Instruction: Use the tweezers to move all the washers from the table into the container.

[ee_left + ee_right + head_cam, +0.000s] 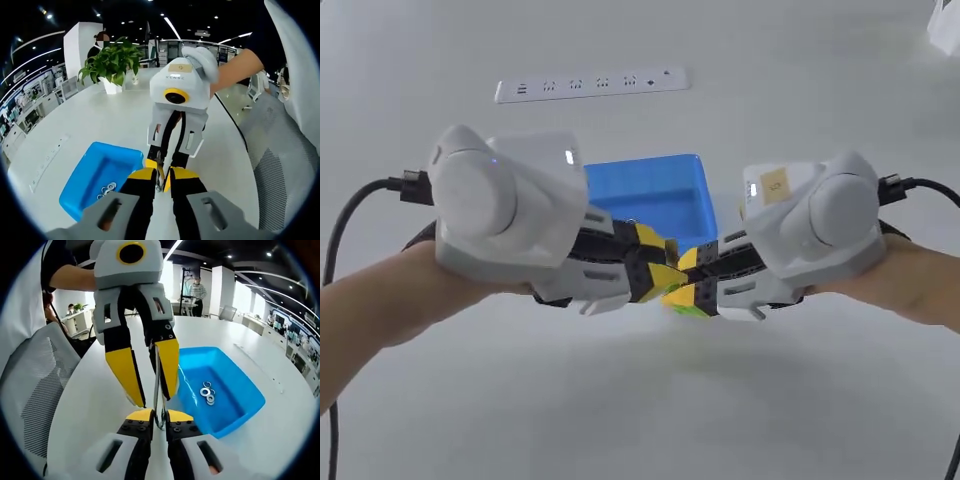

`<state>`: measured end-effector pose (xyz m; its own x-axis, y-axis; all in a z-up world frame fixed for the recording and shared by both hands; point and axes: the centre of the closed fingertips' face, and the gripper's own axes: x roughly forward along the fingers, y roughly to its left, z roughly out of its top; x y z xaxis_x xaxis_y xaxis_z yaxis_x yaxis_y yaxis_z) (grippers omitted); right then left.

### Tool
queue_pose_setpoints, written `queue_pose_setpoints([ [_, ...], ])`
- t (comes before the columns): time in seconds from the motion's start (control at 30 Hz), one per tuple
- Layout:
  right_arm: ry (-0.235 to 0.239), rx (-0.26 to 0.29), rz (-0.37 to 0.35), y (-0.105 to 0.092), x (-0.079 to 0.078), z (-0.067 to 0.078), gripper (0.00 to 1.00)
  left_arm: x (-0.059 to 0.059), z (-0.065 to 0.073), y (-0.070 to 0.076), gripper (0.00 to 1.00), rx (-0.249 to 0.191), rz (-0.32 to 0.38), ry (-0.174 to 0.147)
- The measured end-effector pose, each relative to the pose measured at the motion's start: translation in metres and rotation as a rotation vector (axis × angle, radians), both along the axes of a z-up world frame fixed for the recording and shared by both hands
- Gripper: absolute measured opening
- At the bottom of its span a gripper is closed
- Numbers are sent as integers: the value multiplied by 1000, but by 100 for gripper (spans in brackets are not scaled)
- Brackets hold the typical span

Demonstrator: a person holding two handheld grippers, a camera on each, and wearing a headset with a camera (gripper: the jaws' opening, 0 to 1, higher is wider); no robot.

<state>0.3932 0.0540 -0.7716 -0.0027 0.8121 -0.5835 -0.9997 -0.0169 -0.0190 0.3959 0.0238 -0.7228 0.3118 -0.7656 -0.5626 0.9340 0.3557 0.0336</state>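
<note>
At the left of the head view, the person's left hand [415,290] holds the left gripper [658,262] level over the white table [620,400]. Its yellow-tipped jaws point right and meet the right gripper [688,278] nose to nose at the middle. Behind the point where they meet sits the blue container [650,200], and beyond that a white power strip [590,84] lies flat. The right hand [890,275] grips its tool at the far right.

Seen from the left gripper view, the container is low on the left with a small cluster of washers [106,189] on its floor. A potted plant [112,62] stands well beyond it. At the centre the tweezers [159,172] stand upright in the narrow gap between the left gripper's jaws, which sit close on either side. I cannot tell whether they actually pinch. A mesh chair [280,175] is on the right.

From the right gripper view, the left gripper hangs from the top, and a sliver of table shows between one yellow finger [127,372] and the tweezers. Below, the right gripper's jaws are clenched on the tweezers' looped end. To the right, the washers lie touching one another in the container, apart from its walls.
</note>
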Motion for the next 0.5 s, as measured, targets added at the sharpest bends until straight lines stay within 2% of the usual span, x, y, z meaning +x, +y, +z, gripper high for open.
queue_pose_setpoints([
  [0.03,1,2,-3,0,0,1,10,-1,-1,1,17,7,-5,-1],
  [0.1,3,4,-10,0,1,3,10,-1,-2,2,18,10,-7,-26],
  [0.17,2,7,-19,1,3,5,10,-2,-3,6,21,10,7,-16],
  [0.27,4,24,-26,3,2,11,10,-4,-3,12,23,9,27,-18],
  [0.5,29,51,-46,6,1,22,10,-7,8,28,29,-33,115,-15],
])
